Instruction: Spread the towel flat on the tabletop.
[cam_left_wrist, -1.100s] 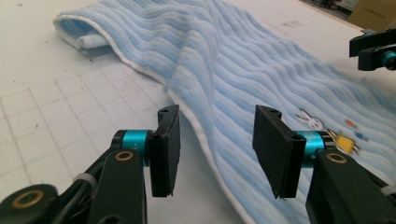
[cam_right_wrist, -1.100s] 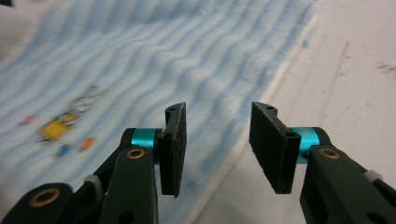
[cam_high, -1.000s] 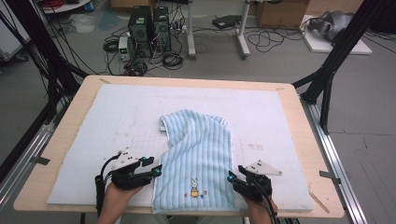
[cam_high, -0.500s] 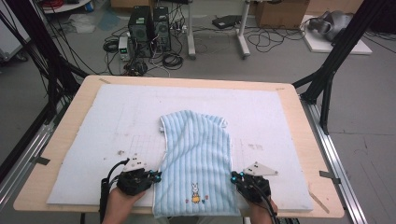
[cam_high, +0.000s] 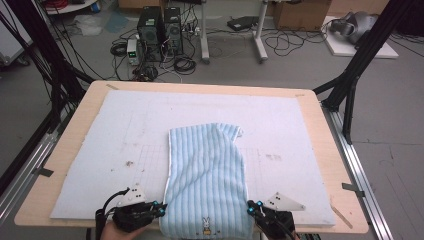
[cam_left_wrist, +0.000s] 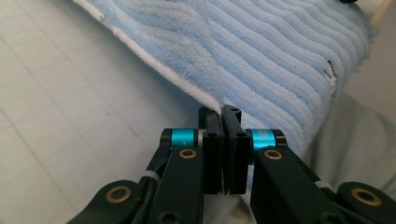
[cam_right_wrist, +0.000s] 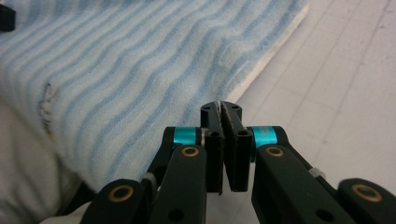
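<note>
— Two corners, two grips: where does the towel (cam_high: 206, 175) lie against each hand-held gripper?

— It lies lengthwise on the white mat (cam_high: 100, 150) that covers the bench (cam_high: 320, 107), with its near end drawn over the front edge. The left hand-held gripper (cam_high: 161, 207) sits at the near left corner, the right hand-held gripper (cam_high: 250, 206) at the near right corner, and the cloth spans the gap between them.

— Are the jaws holding it?

— Yes. In the left gripper view the left hand-held gripper (cam_left_wrist: 222, 112) has its jaws pressed together on the white edge of the towel (cam_left_wrist: 261, 51). In the right gripper view the right hand-held gripper (cam_right_wrist: 220, 108) is clamped the same way on the hem of the towel (cam_right_wrist: 140, 70).

— What does the high view give that the close ones don't?

— The whole length: the far end lies crumpled, with one corner folded over near the middle of the mat. It also shows a small rabbit motif (cam_high: 205, 223) at the near end, midway between the two grips. The gripper views give the pinch itself and the pile of the cloth.

— And its look?

— Pale blue terry with lengthwise ribbed stripes in lighter and darker blue, and a narrow white border along the side edges. Near the grips it sags and bends over the mat's edge.
</note>
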